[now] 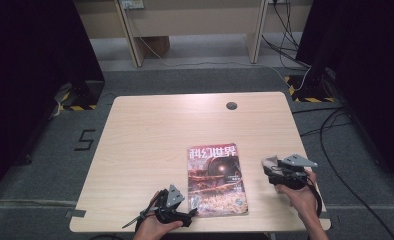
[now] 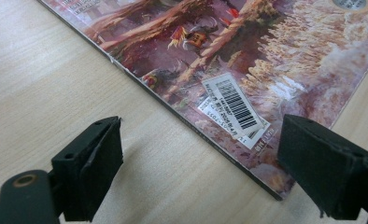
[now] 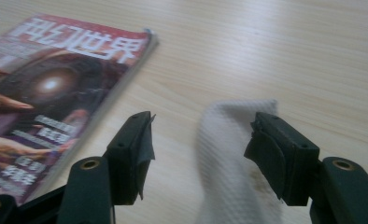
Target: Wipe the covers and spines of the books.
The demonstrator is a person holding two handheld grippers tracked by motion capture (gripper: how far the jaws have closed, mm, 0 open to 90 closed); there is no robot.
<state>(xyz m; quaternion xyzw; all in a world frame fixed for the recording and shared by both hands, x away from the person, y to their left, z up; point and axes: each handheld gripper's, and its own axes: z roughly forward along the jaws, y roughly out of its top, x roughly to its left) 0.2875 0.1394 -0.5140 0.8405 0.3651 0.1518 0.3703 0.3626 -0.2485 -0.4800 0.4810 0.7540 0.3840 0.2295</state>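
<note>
A: Over the table [image 1: 150, 130] now, and the magazine [image 1: 216, 179] lies flat just below centre, cover up, red title at its far end, its near edge close to the table's six o'clock side.

B: The left gripper [image 1: 182, 216] sits at the magazine's seven o'clock corner, held in the person's left hand [image 1: 152, 227]. From the left gripper view, the jaws are spread wide and grasping nothing. The magazine's [image 2: 229, 56] near corner, the one with the barcode sticker [image 2: 232, 106], lies between and just beyond the two black pads [image 2: 93, 163], flat on the wood.

A: Does either pad touch the cover?

B: Can't call it. The right-hand pad overlaps the corner as seen from that camera, but contact isn't clear.

A: Across to three o'clock of the magazine. The right gripper [image 1: 271, 167] is in the right hand [image 1: 300, 197], with a pale cloth [image 1: 271, 161] at its tip, near the magazine's right edge but apart from it.

B: In the right gripper view, the right gripper's [image 3: 198, 149] jaws stand parted, released. The cloth [image 3: 229, 154], an off-white woven piece with a faint brown stain, lies on the table between the pads, its far fold running up beside the right-hand one. The left-hand pad is clear of it.

A: And the magazine from there?

B: At about ten o'clock of those jaws, the magazine's [image 3: 56, 84] title end, flat on the wood, well clear of the cloth.
</note>
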